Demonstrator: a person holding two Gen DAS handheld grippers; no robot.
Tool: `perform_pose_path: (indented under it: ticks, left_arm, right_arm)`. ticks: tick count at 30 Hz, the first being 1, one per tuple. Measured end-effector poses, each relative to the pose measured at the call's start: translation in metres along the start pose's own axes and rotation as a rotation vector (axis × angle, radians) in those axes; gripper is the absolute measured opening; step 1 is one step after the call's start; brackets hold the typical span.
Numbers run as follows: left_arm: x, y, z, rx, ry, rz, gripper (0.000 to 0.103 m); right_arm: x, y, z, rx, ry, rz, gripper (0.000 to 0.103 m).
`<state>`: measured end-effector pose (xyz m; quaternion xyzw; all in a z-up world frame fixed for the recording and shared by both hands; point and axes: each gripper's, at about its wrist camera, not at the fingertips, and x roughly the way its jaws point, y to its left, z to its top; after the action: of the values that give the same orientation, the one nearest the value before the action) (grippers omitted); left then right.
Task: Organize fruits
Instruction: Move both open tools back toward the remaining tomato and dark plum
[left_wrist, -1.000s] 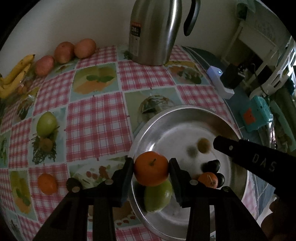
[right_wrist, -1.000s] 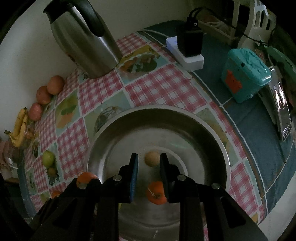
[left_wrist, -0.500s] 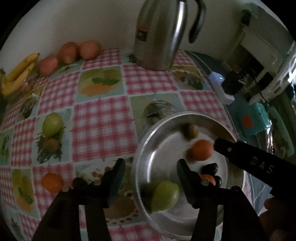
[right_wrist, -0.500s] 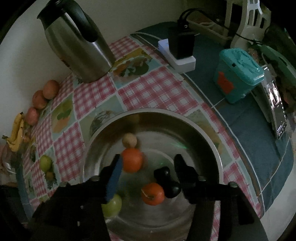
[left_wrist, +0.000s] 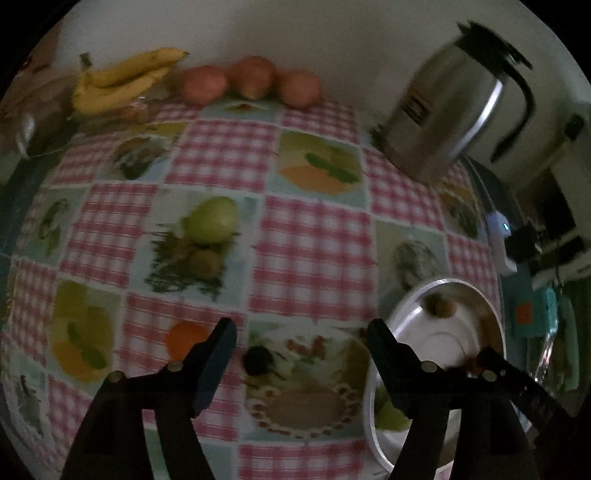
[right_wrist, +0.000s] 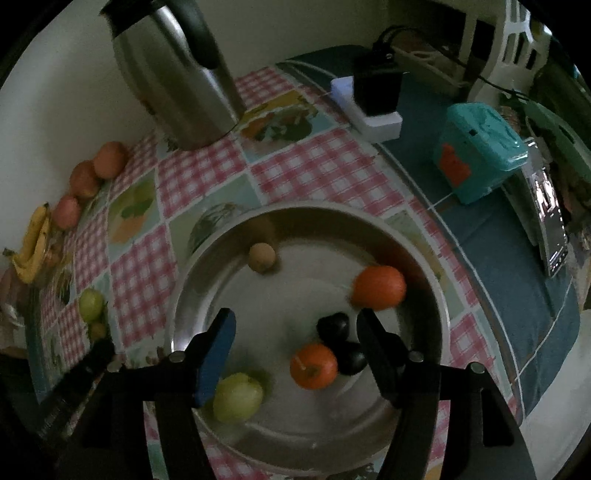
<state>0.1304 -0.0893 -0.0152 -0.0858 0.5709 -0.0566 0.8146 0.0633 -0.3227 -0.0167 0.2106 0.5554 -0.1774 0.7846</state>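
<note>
My right gripper (right_wrist: 297, 325) hangs over the steel bowl (right_wrist: 314, 212), jaws opening, nothing between them. In the bowl lie an orange (right_wrist: 378, 287), a smaller orange (right_wrist: 314, 365), two dark plums (right_wrist: 332, 326), a green fruit (right_wrist: 238, 397) and a small brown fruit (right_wrist: 262, 257). My left gripper (left_wrist: 301, 332) is over the checked tablecloth, left of the bowl (left_wrist: 443, 343), jaws opening and empty. Below it lie a dark plum (left_wrist: 258, 360) and an orange (left_wrist: 184, 338). Farther off lie a green pear (left_wrist: 212, 219) and a brown fruit (left_wrist: 205, 262).
Bananas (left_wrist: 122, 81) and three reddish fruits (left_wrist: 251, 79) line the wall. A steel kettle (right_wrist: 173, 74) stands behind the bowl. To the right are a white power strip with a black plug (right_wrist: 373, 99), a teal box (right_wrist: 476, 151) and a phone (right_wrist: 550, 225).
The left gripper let go of its orange into the bowl and swung left over the cloth. The right gripper opened and dropped a dark plum. The orange rolled to the bowl's right side.
</note>
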Motion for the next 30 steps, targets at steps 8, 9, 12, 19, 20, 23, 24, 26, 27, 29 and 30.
perform_pose_path:
  ticks: [8,9,12,19,20,23,24,26,27,29,30]
  left_arm:
    - [-0.016,0.019,0.004,-0.025,-0.028,0.001,0.080]
    - [-0.017,0.020,0.003,-0.025,-0.030,0.001,0.080]
    - [-0.022,0.020,0.001,-0.023,-0.034,-0.002,0.082]
    - [-0.026,0.028,-0.002,-0.054,-0.049,0.023,0.093]
    - [-0.026,0.029,-0.002,-0.058,-0.047,0.027,0.093]
    - [-0.023,0.032,-0.003,-0.075,-0.040,0.036,0.094]
    - [-0.023,0.033,-0.003,-0.077,-0.040,0.038,0.097]
    - [-0.022,0.034,-0.003,-0.081,-0.040,0.043,0.103]
    - [-0.021,0.034,-0.003,-0.081,-0.039,0.044,0.103]
    - [-0.020,0.033,-0.003,-0.076,-0.037,0.045,0.103]
    - [-0.020,0.033,-0.003,-0.076,-0.037,0.047,0.103]
  right_arm:
    - [-0.016,0.017,-0.008,-0.050,-0.024,0.014,0.069]
    - [-0.019,0.019,-0.008,-0.056,-0.030,0.015,0.069]
    - [-0.025,0.022,-0.007,-0.069,-0.044,0.017,0.069]
    - [-0.023,0.024,-0.007,-0.077,-0.034,0.029,0.069]
    - [-0.023,0.024,-0.008,-0.075,-0.032,0.029,0.069]
    - [-0.022,0.023,-0.008,-0.070,-0.029,0.029,0.069]
    - [-0.022,0.023,-0.008,-0.070,-0.029,0.027,0.069]
    - [-0.021,0.023,-0.008,-0.071,-0.028,0.021,0.069]
    - [-0.021,0.024,-0.008,-0.074,-0.027,0.019,0.069]
    - [-0.019,0.024,-0.008,-0.076,-0.025,0.018,0.069]
    - [-0.018,0.024,-0.008,-0.078,-0.025,0.016,0.069]
